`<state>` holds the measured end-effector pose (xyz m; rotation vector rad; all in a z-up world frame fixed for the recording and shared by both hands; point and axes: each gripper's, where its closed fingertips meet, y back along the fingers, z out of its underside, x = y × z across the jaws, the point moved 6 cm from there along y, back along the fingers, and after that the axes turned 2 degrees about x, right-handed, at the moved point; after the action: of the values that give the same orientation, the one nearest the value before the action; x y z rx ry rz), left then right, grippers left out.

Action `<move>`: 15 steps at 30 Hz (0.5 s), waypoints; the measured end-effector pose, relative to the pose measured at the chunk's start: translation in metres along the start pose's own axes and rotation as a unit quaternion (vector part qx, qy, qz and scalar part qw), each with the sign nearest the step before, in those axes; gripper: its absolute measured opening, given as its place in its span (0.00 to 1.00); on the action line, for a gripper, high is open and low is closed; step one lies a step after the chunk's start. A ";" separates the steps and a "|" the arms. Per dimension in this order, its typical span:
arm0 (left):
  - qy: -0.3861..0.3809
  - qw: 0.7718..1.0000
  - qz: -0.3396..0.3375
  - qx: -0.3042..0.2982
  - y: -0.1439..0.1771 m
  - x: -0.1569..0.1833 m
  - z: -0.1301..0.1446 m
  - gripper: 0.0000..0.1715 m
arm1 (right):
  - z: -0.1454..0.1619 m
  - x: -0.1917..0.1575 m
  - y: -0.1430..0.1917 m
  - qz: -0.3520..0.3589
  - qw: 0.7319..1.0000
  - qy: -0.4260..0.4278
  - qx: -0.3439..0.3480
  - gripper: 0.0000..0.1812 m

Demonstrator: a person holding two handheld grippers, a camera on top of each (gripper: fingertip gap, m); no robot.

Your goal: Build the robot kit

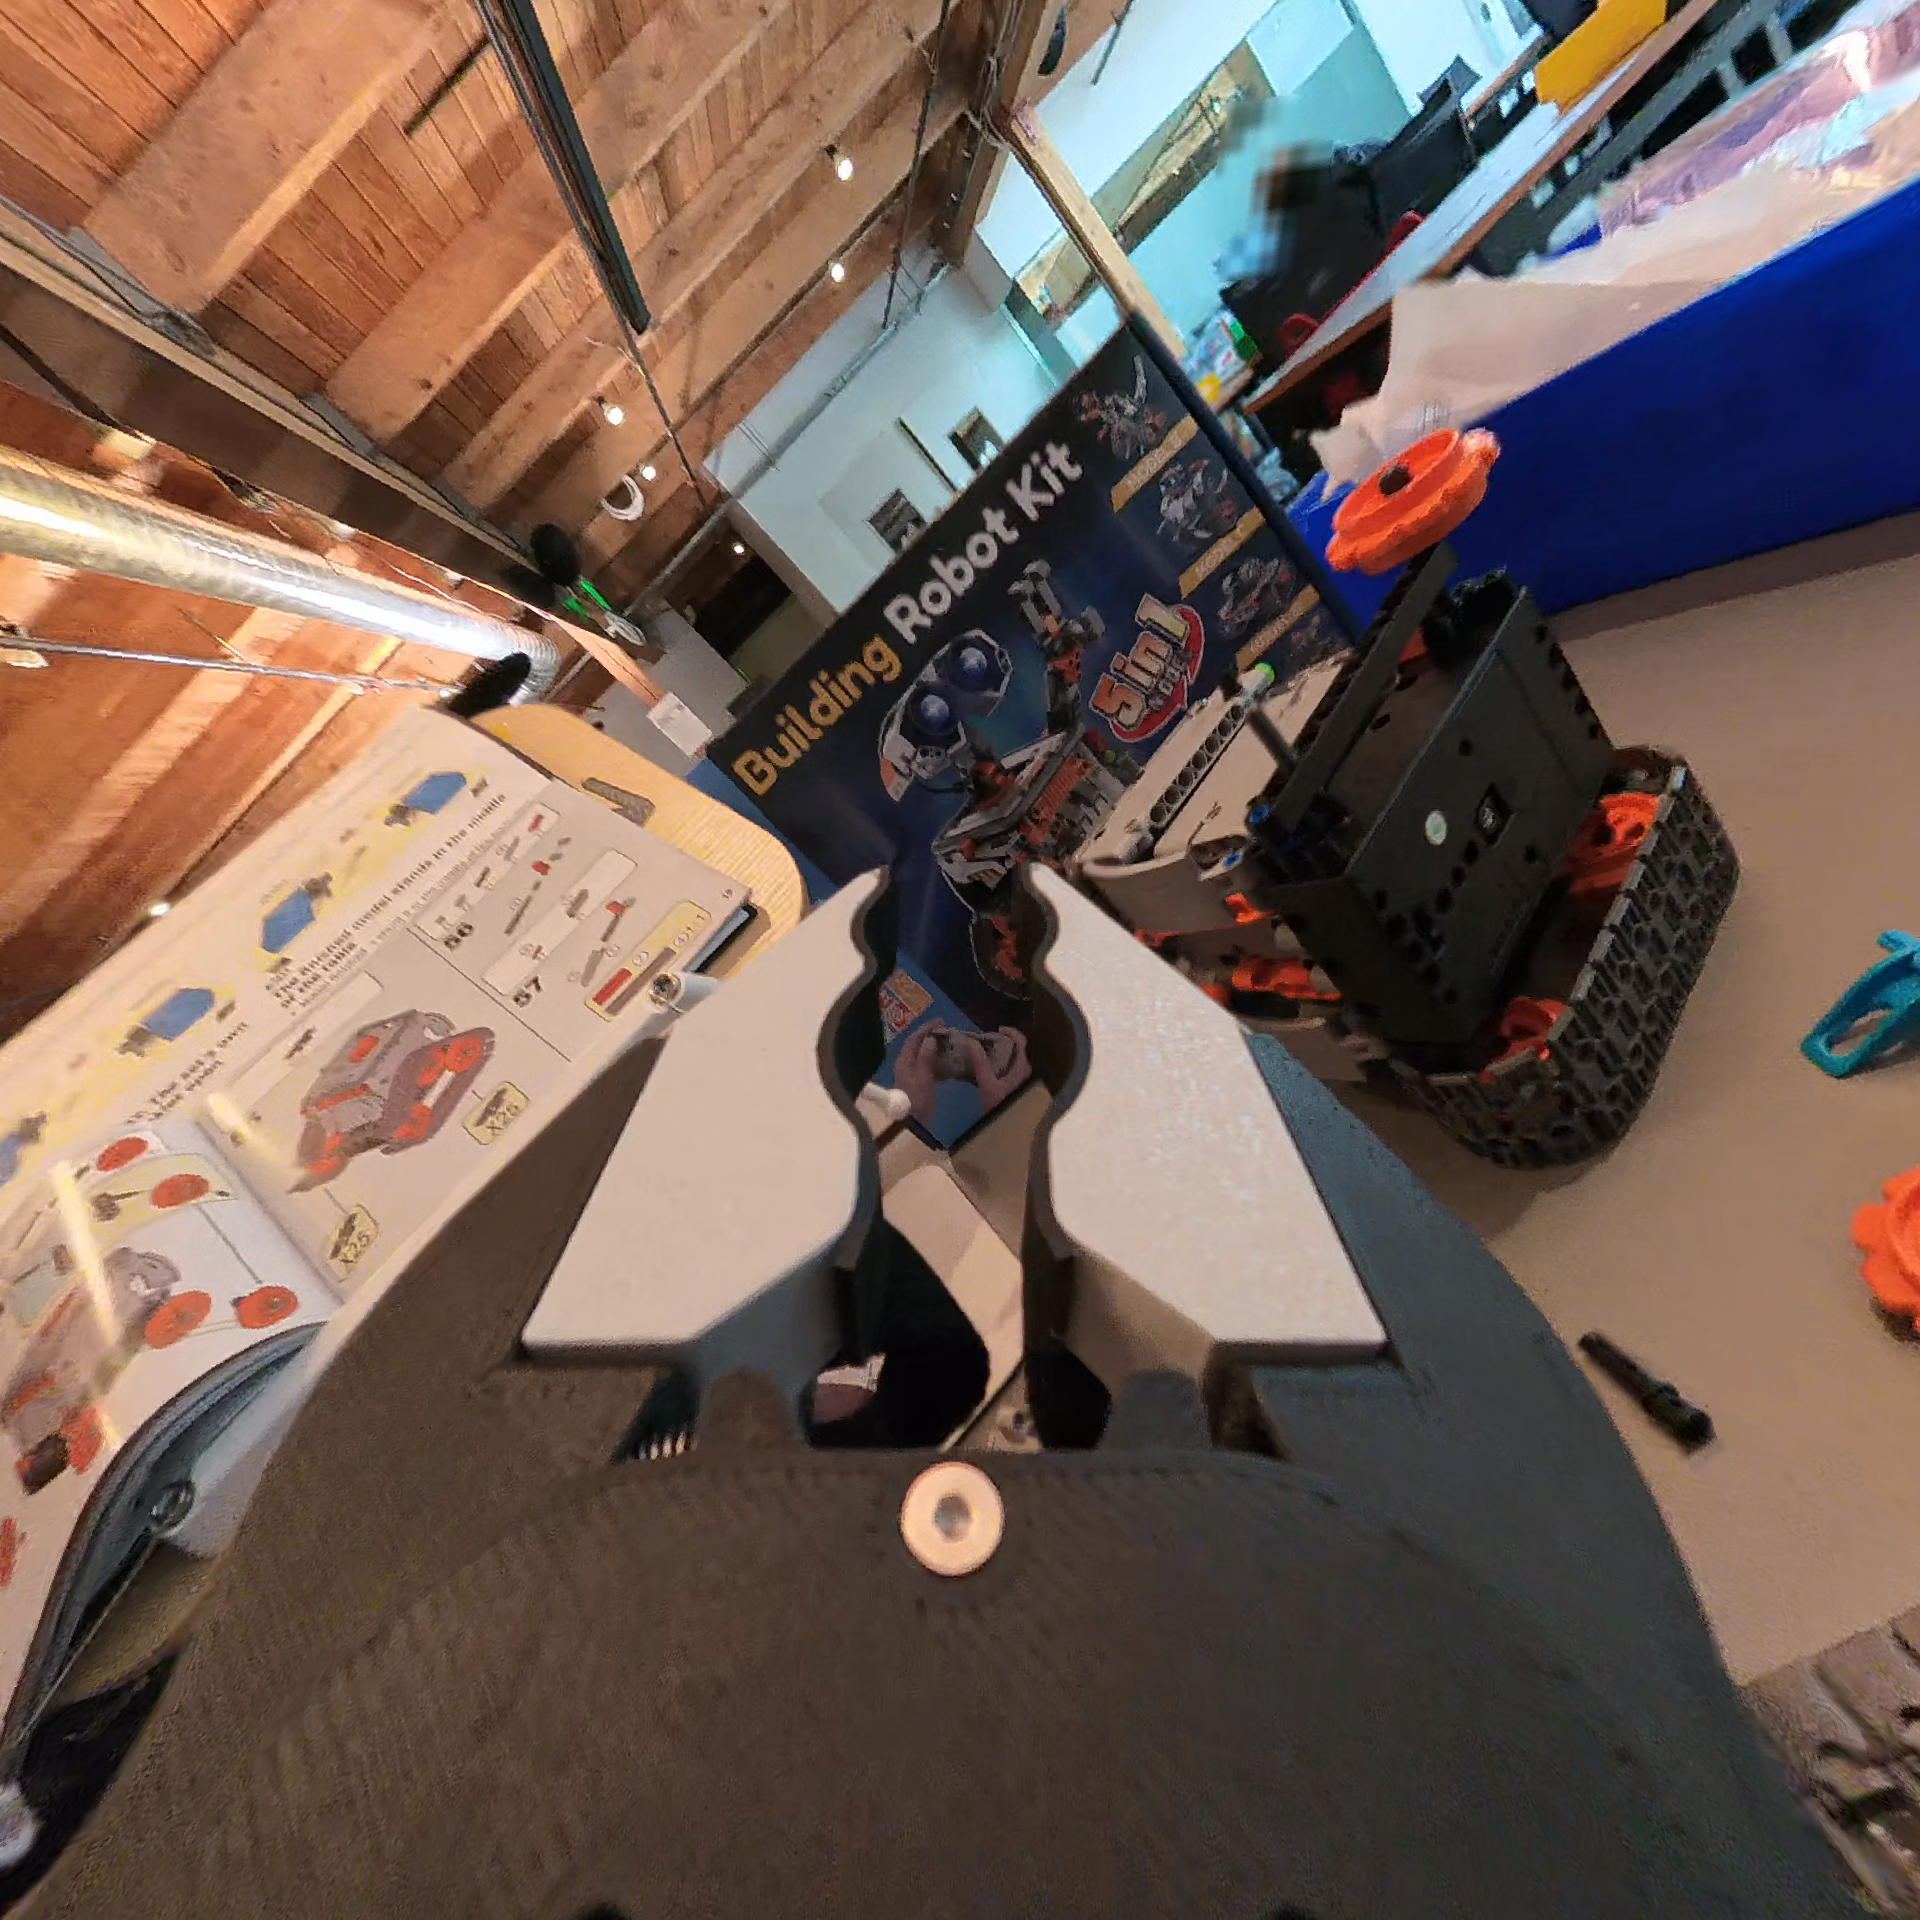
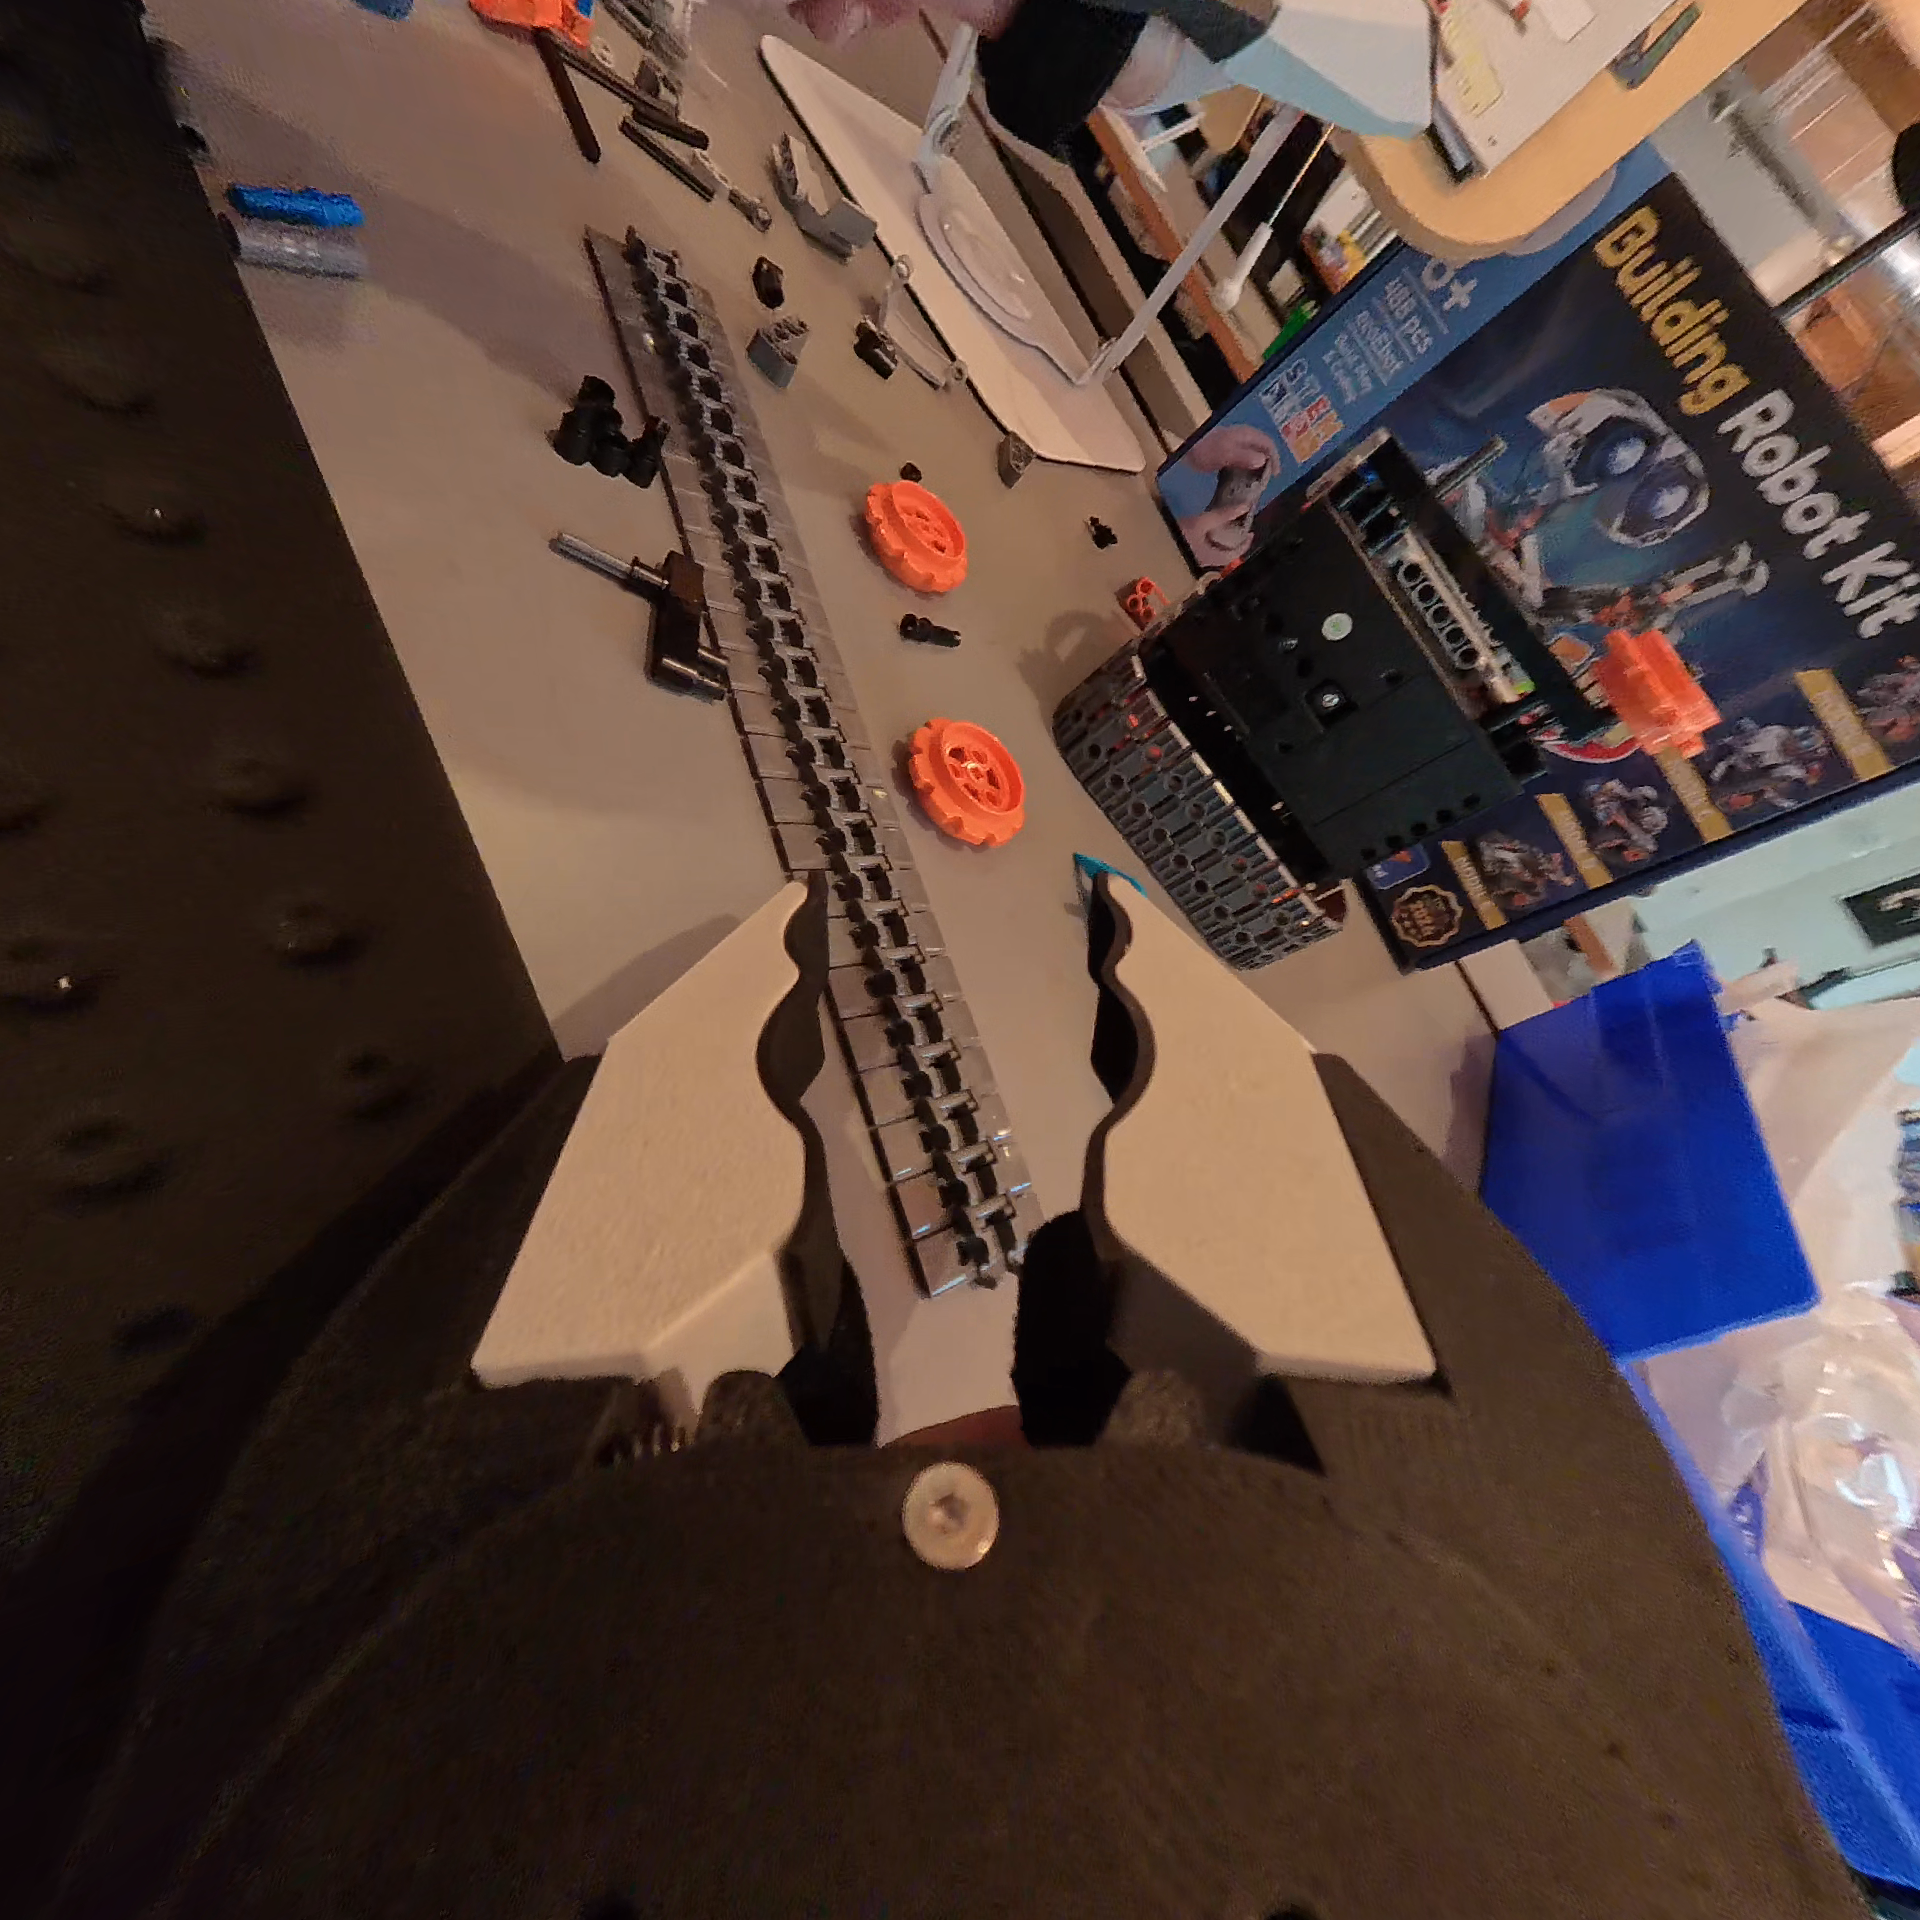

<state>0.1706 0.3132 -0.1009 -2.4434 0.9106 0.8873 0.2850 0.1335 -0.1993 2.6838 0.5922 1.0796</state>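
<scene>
The right gripper [image 2: 951, 894] hovers with its jaws apart and nothing between them, over the near end of a flat grey tread strip [image 2: 800, 727] of hinged links lying on the table [image 2: 468, 582]. The left gripper [image 1: 956, 883] is raised, also parted and empty. A careless dip could snag the floppy links and drag them into the toothed orange wheels [image 2: 966, 781] just beside. Farther off stands the blocky black tracked vehicle [image 2: 1320, 717]; its wheel seating is hard to judge.
</scene>
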 end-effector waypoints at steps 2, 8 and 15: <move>0.012 1.000 -0.011 0.018 0.007 0.003 -0.016 0.01 | -0.003 0.001 0.004 0.023 1.000 0.015 0.010 0.26; 0.061 0.995 -0.066 0.043 0.054 0.031 -0.073 0.00 | -0.044 -0.010 0.067 0.137 0.974 0.063 0.171 0.13; 0.065 0.990 -0.120 -0.045 0.120 0.091 -0.113 0.00 | -0.053 -0.103 0.164 -0.070 0.949 0.036 0.306 0.07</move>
<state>0.1898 0.1262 -0.0961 -2.6432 0.6115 0.7048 0.2285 -0.0570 -0.1731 3.0403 1.2982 1.0957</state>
